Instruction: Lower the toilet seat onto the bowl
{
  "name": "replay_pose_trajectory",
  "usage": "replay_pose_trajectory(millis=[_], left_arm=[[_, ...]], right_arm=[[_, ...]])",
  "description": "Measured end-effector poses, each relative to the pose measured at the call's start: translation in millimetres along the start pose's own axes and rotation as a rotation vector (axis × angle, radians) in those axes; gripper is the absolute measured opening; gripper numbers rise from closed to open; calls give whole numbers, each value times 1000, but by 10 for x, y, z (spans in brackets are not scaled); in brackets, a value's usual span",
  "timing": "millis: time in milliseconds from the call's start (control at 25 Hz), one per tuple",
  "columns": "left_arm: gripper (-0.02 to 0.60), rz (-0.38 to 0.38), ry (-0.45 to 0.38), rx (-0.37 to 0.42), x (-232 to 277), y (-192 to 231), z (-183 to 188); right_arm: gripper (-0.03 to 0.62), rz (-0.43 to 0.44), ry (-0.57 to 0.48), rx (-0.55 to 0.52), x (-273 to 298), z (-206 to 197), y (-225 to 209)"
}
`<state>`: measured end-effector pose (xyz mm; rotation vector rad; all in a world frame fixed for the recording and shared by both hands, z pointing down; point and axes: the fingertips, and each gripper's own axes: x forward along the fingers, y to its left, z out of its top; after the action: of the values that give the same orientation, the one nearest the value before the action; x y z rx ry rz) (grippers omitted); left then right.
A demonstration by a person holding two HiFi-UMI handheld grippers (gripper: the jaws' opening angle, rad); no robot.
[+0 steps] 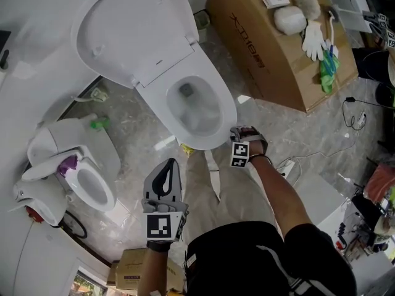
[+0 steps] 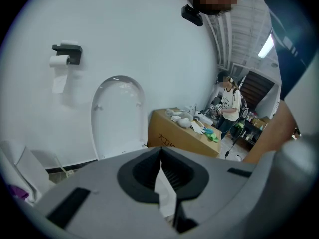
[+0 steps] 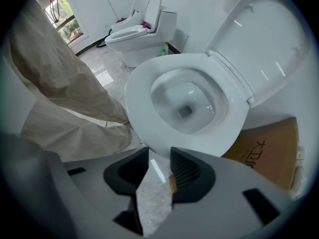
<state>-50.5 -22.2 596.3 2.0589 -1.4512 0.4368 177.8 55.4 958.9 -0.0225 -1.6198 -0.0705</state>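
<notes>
Toilet seat [image 1: 226,113] lies flat on the bowl, lid [image 1: 133,26] raised at far left. Right gripper [image 1: 244,133], fingers spread and empty, hangs just near of the bowl's rim. Left gripper [image 1: 171,163], fingers pressed together, is nearer. Cardboard box [image 1: 271,48] stands right, second toilet [image 1: 86,177] left.

Left gripper [image 1: 170,164]: held low, angled forward and downward; its 2 jaws meet at the tips, nothing between them. Right gripper [image 3: 159,157]: carried on an extended forearm [image 1: 279,191], pointing straight down; 2 jaws slightly parted, empty.
</notes>
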Motion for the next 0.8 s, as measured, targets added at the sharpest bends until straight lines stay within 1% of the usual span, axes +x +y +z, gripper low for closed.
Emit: replay_pose_trajectory(millis=[320, 800], left_arm=[[12, 1, 18, -16, 45, -38, -167], [12, 2, 46, -27, 66, -70, -338]], right_arm=[[144, 7, 2, 7, 137, -24, 10], [137, 32, 21, 36, 339, -35, 61]])
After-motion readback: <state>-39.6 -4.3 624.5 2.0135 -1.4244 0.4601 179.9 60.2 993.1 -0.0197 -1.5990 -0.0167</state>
